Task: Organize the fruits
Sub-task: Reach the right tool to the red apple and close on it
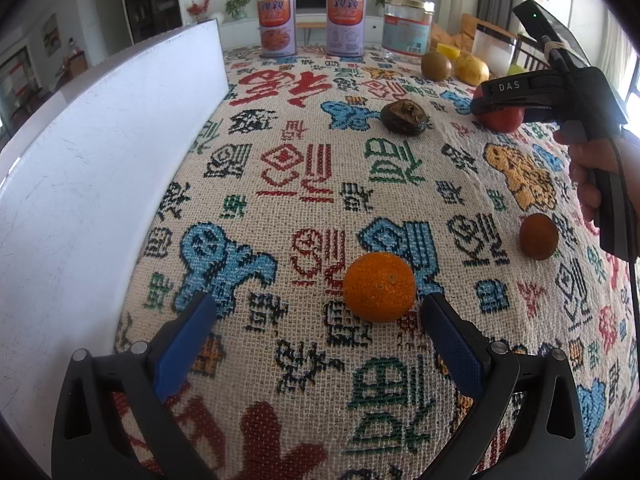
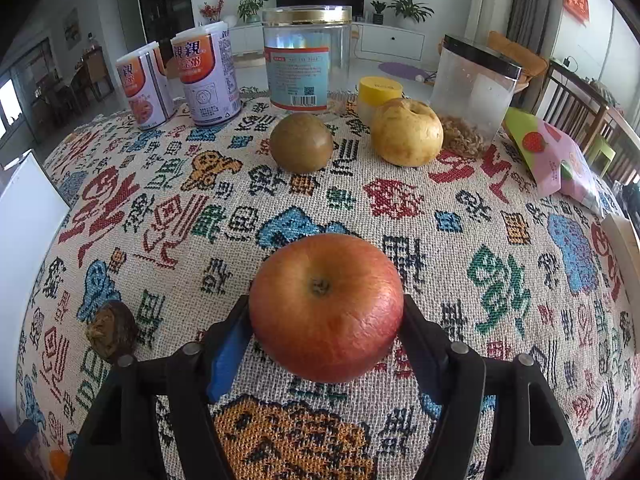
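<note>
A: Right gripper point(image 2: 326, 312): state and load?

B: Clamped on one round red apple point(image 2: 326, 308), a finger against each side, stem end facing the camera. In the left wrist view the apple showed under the black arm of the gripper, low over the patterned woven cloth point(image 2: 460, 184) of the worktop; contact with the cloth could not be told.

A: Left gripper point(image 1: 318, 312)?

B: Blue-padded fingers spread wide apart, holding nothing. One round orange tangerine point(image 1: 379, 287) lay on the cloth between and just beyond the fingertips, nearer the right-hand finger, touching neither.

A: Other fruit entered?

B: One dark wrinkled brown fruit point(image 1: 403, 117), mid-cloth, beside the apple. One small round reddish-brown fruit point(image 1: 539, 236), right of the tangerine, well apart from it. One round olive-brown fruit point(image 2: 301, 142) and one yellow pear-like fruit point(image 2: 407, 132), side by side near the far edge.

A: Non-fruit items?

B: Two purple-and-orange labelled cans point(image 2: 178, 80), one clear plastic jar with gold lid point(image 2: 307, 58), one clear black-lidded canister point(image 2: 474, 94), all upright along the far edge. One white flat board point(image 1: 96, 152) along the left side.
</note>
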The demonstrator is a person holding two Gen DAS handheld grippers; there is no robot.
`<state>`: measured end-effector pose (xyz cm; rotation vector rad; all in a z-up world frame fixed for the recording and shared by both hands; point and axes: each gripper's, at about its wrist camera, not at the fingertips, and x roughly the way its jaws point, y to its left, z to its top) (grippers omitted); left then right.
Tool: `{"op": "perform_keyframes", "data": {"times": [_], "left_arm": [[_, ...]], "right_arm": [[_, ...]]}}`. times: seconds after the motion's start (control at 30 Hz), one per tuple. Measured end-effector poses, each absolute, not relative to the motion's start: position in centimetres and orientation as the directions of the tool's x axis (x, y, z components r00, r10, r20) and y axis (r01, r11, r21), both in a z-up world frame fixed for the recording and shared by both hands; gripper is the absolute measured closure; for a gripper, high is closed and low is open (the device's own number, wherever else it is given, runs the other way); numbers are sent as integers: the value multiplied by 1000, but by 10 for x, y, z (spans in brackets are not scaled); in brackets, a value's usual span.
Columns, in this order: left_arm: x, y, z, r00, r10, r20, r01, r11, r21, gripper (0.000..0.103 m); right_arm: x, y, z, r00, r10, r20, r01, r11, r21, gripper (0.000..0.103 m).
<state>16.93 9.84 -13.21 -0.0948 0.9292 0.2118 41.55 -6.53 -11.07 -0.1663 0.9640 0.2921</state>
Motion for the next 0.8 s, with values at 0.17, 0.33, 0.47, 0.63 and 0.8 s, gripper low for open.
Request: {"op": "perform_keyframes", "data": {"times": [0.17, 0.33, 0.47, 0.63, 0.8], "left_arm": [[169, 98, -132, 579, 141, -803, -221, 975, 11, 1], [169, 98, -132, 579, 141, -803, -222, 975, 11, 1], [169, 98, -132, 579, 141, -803, -222, 975, 11, 1], [169, 98, -132, 579, 141, -803, -222, 975, 11, 1], [169, 98, -132, 579, 141, -803, -222, 975, 11, 1]], "right_arm": [[398, -100, -101, 538, 219, -814, -268, 960, 81, 35], [341, -151, -75, 537, 273, -798, -231, 958, 172, 35], [272, -179, -73, 518, 236, -822, -205, 967, 148, 35], [207, -198, -99, 523, 168, -836, -147, 983, 106, 34], [196, -197, -125, 585, 126, -801, -137, 989, 56, 16]]}}
